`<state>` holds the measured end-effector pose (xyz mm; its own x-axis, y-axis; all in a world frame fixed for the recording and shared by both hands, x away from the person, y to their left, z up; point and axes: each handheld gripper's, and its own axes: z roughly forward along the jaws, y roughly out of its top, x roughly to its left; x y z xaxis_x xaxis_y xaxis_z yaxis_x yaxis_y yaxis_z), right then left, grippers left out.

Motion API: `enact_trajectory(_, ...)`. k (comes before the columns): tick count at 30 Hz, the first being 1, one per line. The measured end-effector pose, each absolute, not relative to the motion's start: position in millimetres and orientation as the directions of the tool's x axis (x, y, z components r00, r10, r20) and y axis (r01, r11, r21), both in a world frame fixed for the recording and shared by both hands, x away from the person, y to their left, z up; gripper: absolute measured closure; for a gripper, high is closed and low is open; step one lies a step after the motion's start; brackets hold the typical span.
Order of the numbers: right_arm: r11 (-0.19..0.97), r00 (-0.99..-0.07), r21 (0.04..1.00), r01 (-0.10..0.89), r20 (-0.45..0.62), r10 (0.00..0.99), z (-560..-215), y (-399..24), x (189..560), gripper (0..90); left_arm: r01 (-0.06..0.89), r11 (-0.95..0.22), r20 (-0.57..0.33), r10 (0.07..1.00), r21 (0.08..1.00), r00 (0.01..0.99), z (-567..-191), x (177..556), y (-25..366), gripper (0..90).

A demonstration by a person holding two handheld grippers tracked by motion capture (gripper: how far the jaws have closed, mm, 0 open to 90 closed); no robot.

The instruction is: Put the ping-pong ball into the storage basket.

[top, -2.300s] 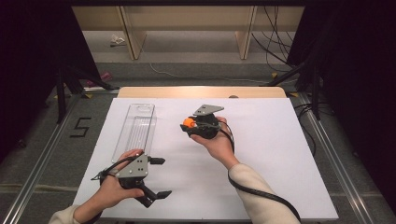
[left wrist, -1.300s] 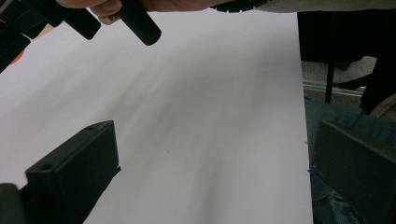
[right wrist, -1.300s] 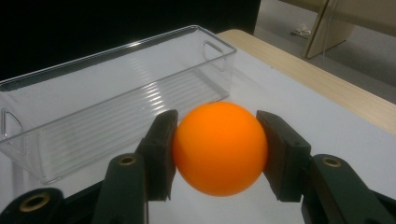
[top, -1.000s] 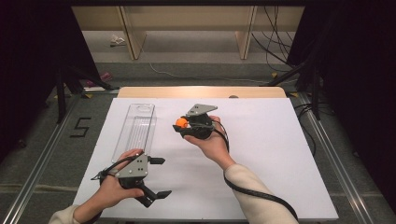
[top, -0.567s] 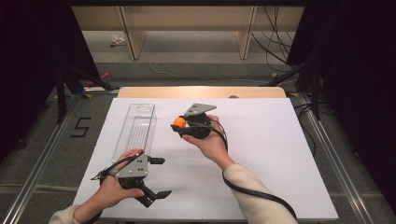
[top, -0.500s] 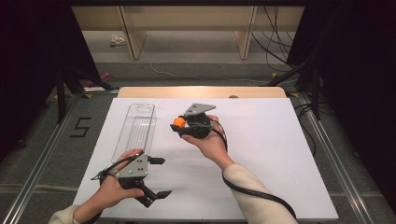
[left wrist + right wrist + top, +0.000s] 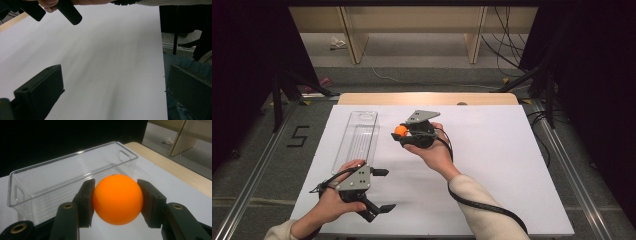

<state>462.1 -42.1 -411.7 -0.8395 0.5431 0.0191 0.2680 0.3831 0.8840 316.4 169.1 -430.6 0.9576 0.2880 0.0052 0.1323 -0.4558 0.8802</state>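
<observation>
The right gripper [image 7: 117, 202] holds an orange ball [image 7: 117, 199] near the clear plastic bin [image 7: 62, 180]. The left gripper [image 7: 382, 190] rests wide open on the white table [image 7: 512, 165].

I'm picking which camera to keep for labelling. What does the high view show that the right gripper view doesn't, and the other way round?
High view alone: the left gripper, jaws apart, near the table's front edge, both hands, and the bin's full place left of the right gripper. Right gripper view alone: both pads pressed against the orange ball's sides, and the bin's empty inside with a cut-out handle at each end. Shared: the ball, clamped in the right gripper, with the clear bin just beyond on the white table.
</observation>
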Motion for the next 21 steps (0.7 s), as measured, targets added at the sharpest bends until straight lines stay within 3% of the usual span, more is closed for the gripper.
enact_trajectory(21, 0.389, -0.849, 0.884, 0.260, 0.017, 0.528, -409.5, -32.5, 463.5, 51.6, 0.134, -0.453, 0.005, 0.292, 0.881, 0.957, -430.4, 316.5, 169.4, 0.8)
